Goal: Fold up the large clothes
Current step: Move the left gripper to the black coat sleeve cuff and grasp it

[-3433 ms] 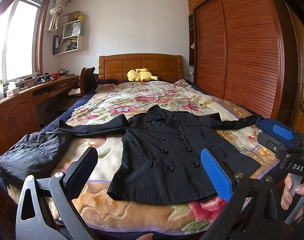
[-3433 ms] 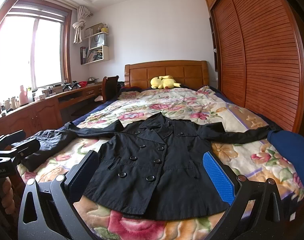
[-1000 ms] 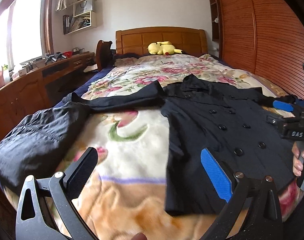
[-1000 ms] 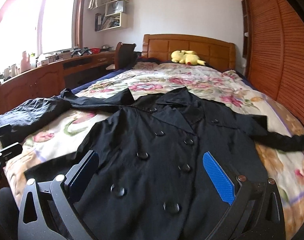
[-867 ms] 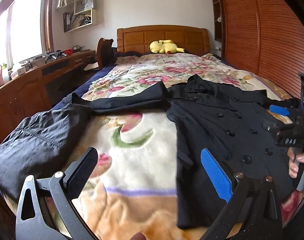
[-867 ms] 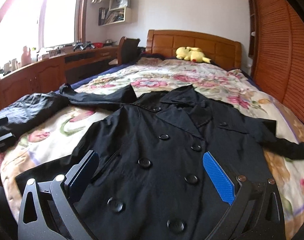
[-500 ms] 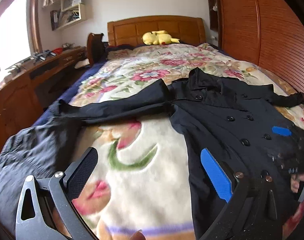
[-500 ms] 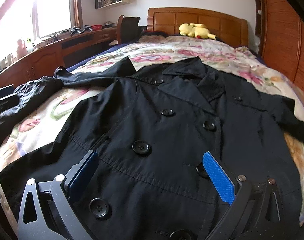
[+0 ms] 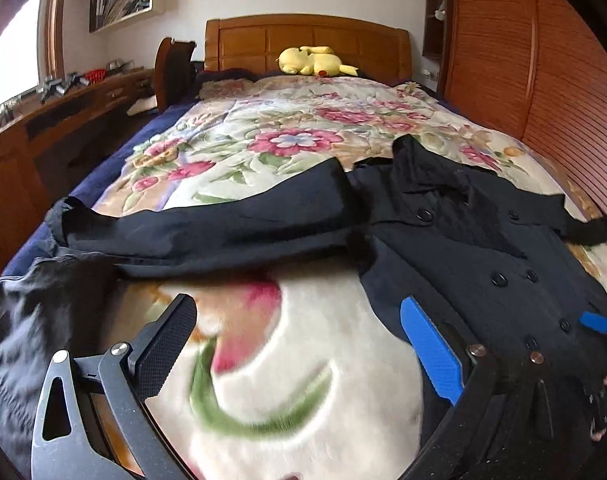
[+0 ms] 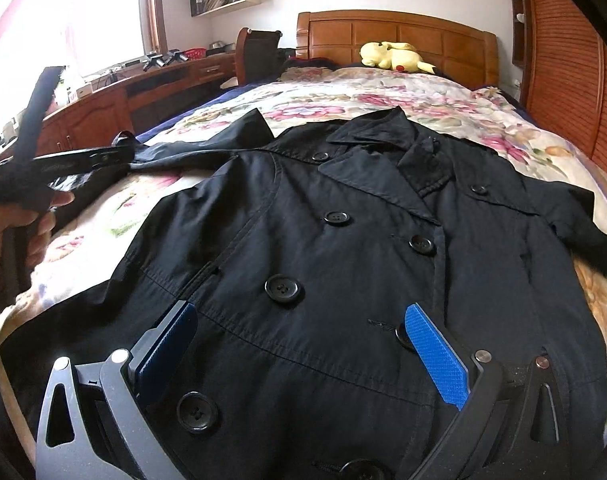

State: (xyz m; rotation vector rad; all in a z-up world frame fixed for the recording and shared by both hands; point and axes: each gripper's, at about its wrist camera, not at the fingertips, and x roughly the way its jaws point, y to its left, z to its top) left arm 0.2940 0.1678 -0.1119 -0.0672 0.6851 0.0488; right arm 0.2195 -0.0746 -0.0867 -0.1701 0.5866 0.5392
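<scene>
Black slotted frames, silver screws, blue textured pads on fingers; bare-skinned left hand.

**No legible text in either view**

Left wrist view: no lettering, number or sign can be read. The shelf items on the wall are too small and blurred to show any words.

Right wrist view: the left gripper carries a faint marking along its side, too blurred to make out. Boxes and bottles on the desk by the window are overexposed; their labels cannot be read.
</scene>
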